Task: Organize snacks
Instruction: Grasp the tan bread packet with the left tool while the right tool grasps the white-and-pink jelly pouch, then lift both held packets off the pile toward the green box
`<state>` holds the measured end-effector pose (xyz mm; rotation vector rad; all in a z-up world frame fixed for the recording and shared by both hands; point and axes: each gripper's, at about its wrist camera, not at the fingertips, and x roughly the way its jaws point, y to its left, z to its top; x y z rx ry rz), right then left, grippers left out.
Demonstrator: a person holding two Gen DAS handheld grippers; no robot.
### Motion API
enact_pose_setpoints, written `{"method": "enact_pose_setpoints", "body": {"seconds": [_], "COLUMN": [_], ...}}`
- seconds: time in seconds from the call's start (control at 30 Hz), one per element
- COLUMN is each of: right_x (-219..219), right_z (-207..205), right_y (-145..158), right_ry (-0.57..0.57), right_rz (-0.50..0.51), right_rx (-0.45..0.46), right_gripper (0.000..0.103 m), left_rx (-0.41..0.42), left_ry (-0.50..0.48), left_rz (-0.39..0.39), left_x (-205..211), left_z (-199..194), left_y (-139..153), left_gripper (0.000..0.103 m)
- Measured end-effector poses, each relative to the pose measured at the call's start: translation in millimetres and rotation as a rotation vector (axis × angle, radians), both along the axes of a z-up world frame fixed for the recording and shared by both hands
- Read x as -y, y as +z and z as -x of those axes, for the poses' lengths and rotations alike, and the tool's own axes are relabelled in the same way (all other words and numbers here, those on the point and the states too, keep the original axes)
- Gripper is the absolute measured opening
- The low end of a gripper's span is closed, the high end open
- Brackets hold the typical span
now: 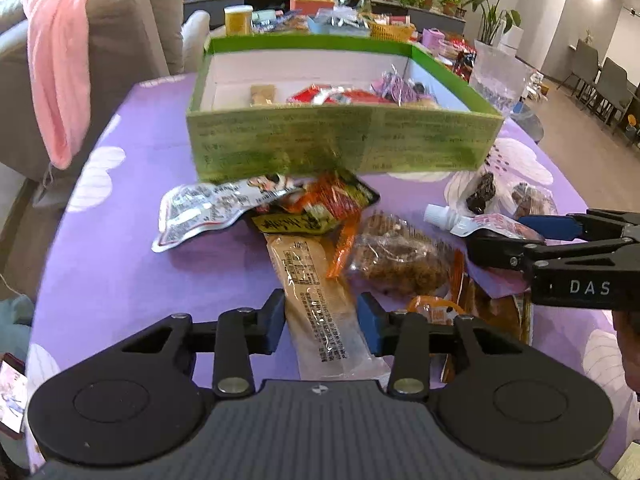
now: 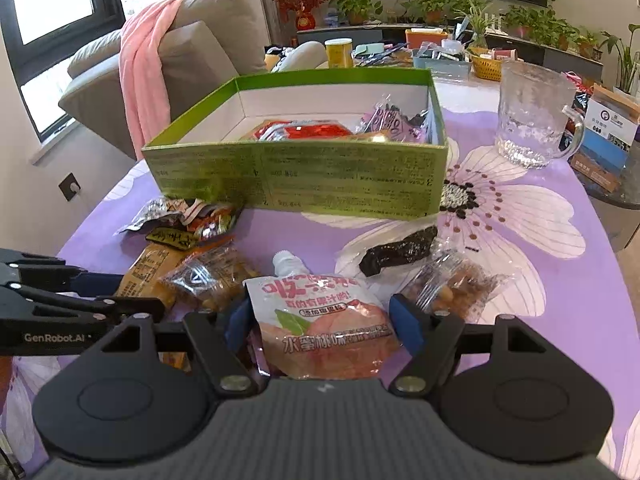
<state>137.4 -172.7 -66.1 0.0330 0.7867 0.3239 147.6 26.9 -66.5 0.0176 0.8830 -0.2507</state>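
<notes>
1. Straddling a long tan snack packet (image 1: 320,308), the left gripper (image 1: 322,320) has its blue pads either side of the wrapper; the right pad looks to touch the packet's edge and the left pad stands just clear, so I cannot tell whether it is gripped.
2. Grasping a peach jelly pouch (image 2: 326,320) with a white spout, the right gripper (image 2: 322,322) has both pads against the pouch's sides.
3. The green box (image 2: 296,176) sits on the far side of the loose pile, open, with a red packet (image 2: 304,130) and a purple packet (image 2: 386,120) inside.
4. Near the box on the purple flowered tablecloth (image 1: 120,248) lie a silver packet (image 1: 200,208), a clear bag of brown snacks (image 1: 400,256) and a dark wrapped piece (image 2: 396,254).
5. A glass mug (image 2: 534,116) stands to the right of the box.
</notes>
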Motion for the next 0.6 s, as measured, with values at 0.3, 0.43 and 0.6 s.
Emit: {"method": "enact_pose_setpoints", "body": {"seconds": [0.3, 0.43, 0.6], "right_x": [5, 6, 6], "right_z": [3, 2, 4], "right_y": [17, 15, 11], "right_ry": [-0.011, -0.011, -0.009], "right_rz": [-0.026, -0.027, -0.029], "right_rx": [0.055, 0.05, 0.036], "right_gripper": [0.059, 0.059, 0.059], "left_rx": [0.062, 0.051, 0.0], "left_ry": [-0.031, 0.008, 0.097], "left_rz": [0.002, -0.077, -0.132], "left_x": [-3, -1, -10], "left_z": [11, 8, 0], "left_y": [26, 19, 5], "left_gripper": [0.01, 0.018, 0.024]}}
